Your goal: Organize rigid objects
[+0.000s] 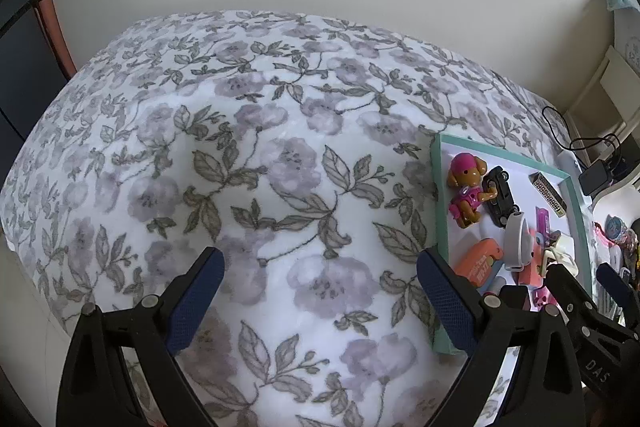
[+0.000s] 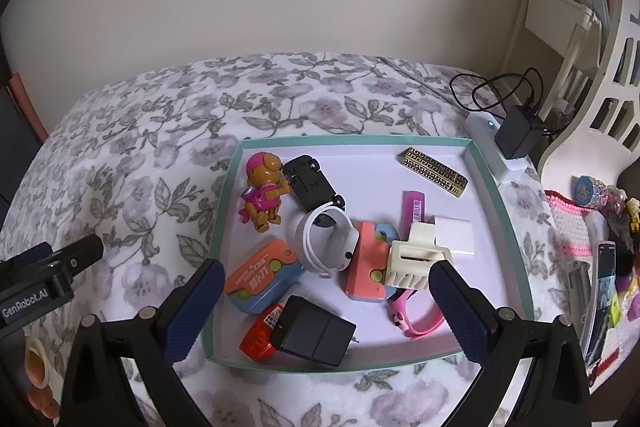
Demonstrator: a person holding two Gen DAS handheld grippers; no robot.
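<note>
Ribbed-pad right tongs agape over shallow rectangular tray.

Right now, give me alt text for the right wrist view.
The open right gripper hovers over a teal-rimmed tray of small items on a floral bedspread: a toy dog, a white band, a cream hair claw and a black box.

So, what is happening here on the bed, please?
A person holds a two-finger tool in each hand above a flowered bedspread. Both are open and hold nothing. The right tool hovers over a teal-rimmed tray holding small rigid things: a toy dog in pink, a black toy car, a cream hair claw, a pink wristband and a black box. The left tool waits over bare bedspread beside the tray. Nothing has been picked up yet.
</note>
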